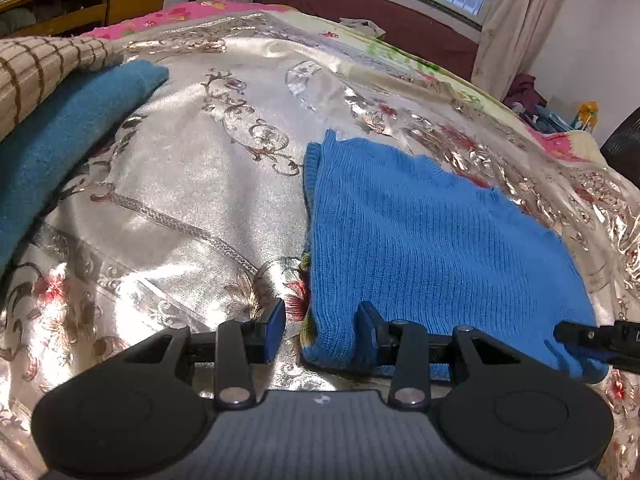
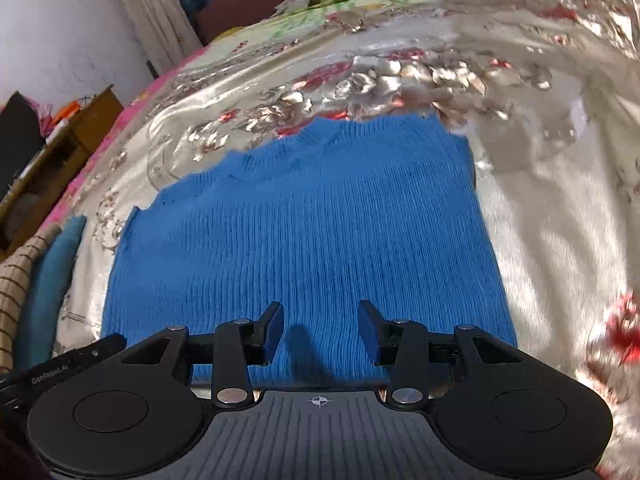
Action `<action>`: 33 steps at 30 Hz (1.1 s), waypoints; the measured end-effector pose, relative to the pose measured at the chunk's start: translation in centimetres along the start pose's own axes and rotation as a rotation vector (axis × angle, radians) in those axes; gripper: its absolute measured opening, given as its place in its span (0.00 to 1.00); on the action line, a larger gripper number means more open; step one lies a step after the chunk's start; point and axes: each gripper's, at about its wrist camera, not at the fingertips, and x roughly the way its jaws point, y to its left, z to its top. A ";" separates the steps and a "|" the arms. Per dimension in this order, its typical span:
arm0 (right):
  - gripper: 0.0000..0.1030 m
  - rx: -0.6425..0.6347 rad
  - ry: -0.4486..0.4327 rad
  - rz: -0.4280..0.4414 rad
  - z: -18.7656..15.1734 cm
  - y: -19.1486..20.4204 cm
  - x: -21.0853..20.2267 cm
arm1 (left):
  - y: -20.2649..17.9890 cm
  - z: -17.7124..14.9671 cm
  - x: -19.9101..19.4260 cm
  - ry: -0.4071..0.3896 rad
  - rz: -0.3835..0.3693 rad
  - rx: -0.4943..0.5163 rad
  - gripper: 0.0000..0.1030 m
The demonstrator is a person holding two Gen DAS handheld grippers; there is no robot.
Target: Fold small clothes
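A bright blue knitted garment (image 1: 432,240) lies flat and folded on the shiny silver floral bedspread (image 1: 192,184). It also shows in the right wrist view (image 2: 304,232), filling the middle. My left gripper (image 1: 320,324) is open at the garment's near left corner, its jaws either side of the edge. My right gripper (image 2: 320,328) is open, just above the garment's near edge, holding nothing. The right gripper's tip shows at the right in the left wrist view (image 1: 588,336).
A teal folded garment (image 1: 64,148) and a beige checked one (image 1: 36,76) lie stacked at the left; both show in the right wrist view (image 2: 48,288). A wooden desk (image 1: 96,0) stands beyond the bed. A window with curtains (image 1: 516,20) is behind.
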 end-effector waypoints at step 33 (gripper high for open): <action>0.39 0.102 -0.134 0.010 -2.6 -6.1 -3.0 | -2.0 -2.1 -1.4 -0.015 0.063 0.074 0.43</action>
